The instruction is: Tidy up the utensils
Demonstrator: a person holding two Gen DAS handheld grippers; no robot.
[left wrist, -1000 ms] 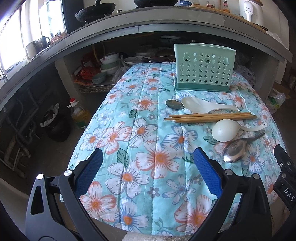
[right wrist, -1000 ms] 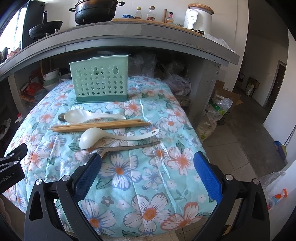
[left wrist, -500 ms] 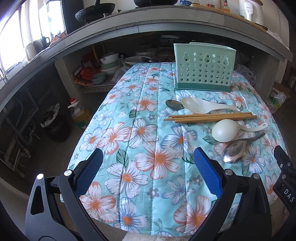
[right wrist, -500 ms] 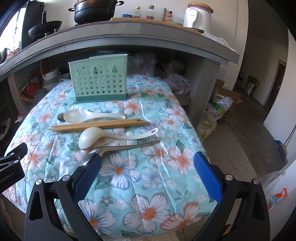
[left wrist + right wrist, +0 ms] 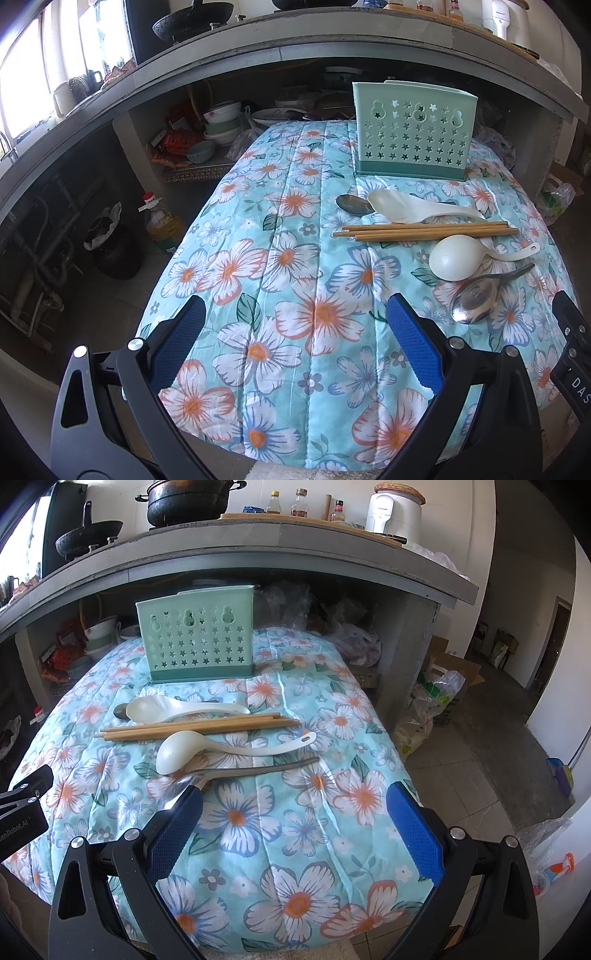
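Note:
A mint green utensil holder (image 5: 413, 144) (image 5: 199, 642) with star holes stands upright at the far end of the flowered table cover (image 5: 288, 280) (image 5: 306, 812). In front of it lie a white rice paddle (image 5: 410, 210) (image 5: 177, 708), a small metal spoon (image 5: 352, 204) partly under it, wooden chopsticks (image 5: 424, 232) (image 5: 199, 727), a white ladle (image 5: 458, 258) (image 5: 207, 747) and a large metal spoon (image 5: 476, 295) (image 5: 258, 770). My left gripper (image 5: 295, 325) is open over the cover's near left. My right gripper (image 5: 295, 812) is open, its left fingertip over the metal spoon's bowl.
A grey counter (image 5: 258, 550) overhangs the table with pots, bottles and an appliance on top. Bowls and plates (image 5: 221, 125) sit on shelves beneath it. An oil bottle (image 5: 162, 221) and a black bin (image 5: 114, 247) stand on the floor at left; bags (image 5: 432, 701) at right.

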